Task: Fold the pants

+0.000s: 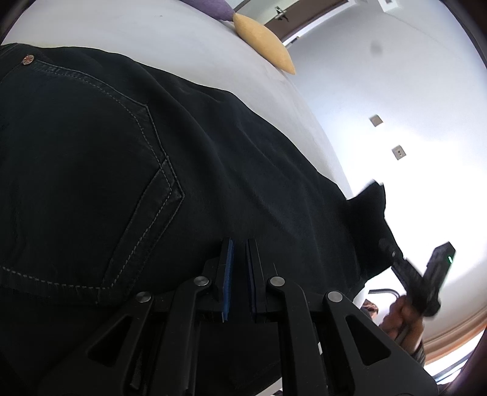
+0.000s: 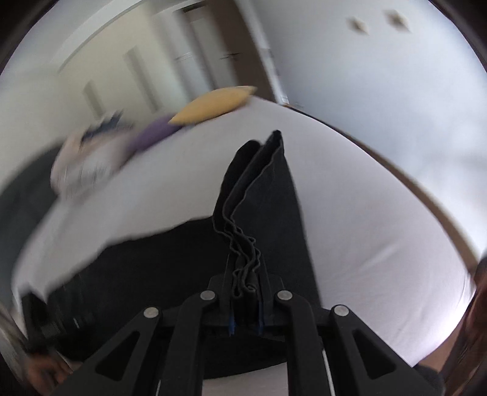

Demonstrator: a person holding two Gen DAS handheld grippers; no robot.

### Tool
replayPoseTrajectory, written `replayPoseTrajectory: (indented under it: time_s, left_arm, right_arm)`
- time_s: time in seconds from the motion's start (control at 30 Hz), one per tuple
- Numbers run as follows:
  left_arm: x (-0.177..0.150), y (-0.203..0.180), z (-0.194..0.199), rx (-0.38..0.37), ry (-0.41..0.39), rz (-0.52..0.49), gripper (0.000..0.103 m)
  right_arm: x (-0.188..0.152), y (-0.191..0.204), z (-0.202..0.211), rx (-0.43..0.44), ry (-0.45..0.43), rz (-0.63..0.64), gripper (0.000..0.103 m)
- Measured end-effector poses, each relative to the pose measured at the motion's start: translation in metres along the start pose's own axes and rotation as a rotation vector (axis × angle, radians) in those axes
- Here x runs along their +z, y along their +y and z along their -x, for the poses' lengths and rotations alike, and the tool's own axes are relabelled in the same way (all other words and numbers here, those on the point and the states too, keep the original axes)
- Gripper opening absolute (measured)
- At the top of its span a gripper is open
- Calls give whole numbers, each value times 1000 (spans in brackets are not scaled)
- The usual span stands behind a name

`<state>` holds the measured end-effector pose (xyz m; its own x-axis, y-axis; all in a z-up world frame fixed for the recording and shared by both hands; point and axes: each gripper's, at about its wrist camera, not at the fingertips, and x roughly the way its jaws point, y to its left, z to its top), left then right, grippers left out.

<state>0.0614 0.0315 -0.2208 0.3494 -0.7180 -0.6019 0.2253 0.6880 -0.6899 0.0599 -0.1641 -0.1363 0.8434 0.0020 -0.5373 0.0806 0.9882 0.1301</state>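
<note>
Dark pants [image 1: 127,170] lie on a white bed [image 1: 152,33], back pocket and rivet facing up. My left gripper [image 1: 240,243] rests low on them just right of the pocket, its blue pads nearly together with dark cloth in the slit. My right gripper [image 2: 246,271] is shut on the bunched, wavy hems of the pant legs [image 2: 243,213], and the leg cloth stands up from the jaws toward the far side of the bed [image 2: 365,213]. In the left wrist view the right gripper [image 1: 392,256] and the hand holding it [image 1: 401,316] lift a flap of the pants [image 1: 368,210] at the right edge.
A yellow cushion [image 1: 261,42] and a purple one [image 1: 210,6] lie at the far end of the bed. The blurred right wrist view shows the yellow cushion [image 2: 213,103], the purple cushion [image 2: 155,134] and a pile of cloth [image 2: 88,164]. Walls and a door stand behind.
</note>
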Motion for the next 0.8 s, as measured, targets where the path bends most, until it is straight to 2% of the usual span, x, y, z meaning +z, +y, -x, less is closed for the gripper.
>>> replayPoseTrajectory:
  time_s: [0.1, 0.13, 0.2, 0.23, 0.27, 0.33, 0.63, 0.8]
  left_arm:
    - [0, -1, 1, -6, 0, 25, 12]
    - [0, -2, 2, -13, 1, 32, 16]
    - [1, -6, 3, -38, 1, 40, 31]
    - [1, -9, 4, -55, -1, 37, 52]
    - [1, -13, 6, -74, -8, 32, 66]
    - [2, -26, 4, -99, -12, 33, 79]
    - [15, -62, -30, -273, 111, 104, 80]
    - [20, -76, -52, -295, 186, 129, 80]
  right_arm:
    - [-28, 74, -17, -51, 41, 302, 11]
    - [-40, 89, -26, -79, 61, 379, 11]
    - [-59, 108, -40, -132, 79, 485, 11]
    - [-68, 113, -44, -168, 69, 536, 11]
    - [-75, 115, -45, -188, 50, 573, 11]
    - [-79, 116, -44, -201, 35, 602, 11]
    - [-83, 134, -17, -246, -33, 677, 11]
    - [-81, 150, -1, -228, -58, 688, 11]
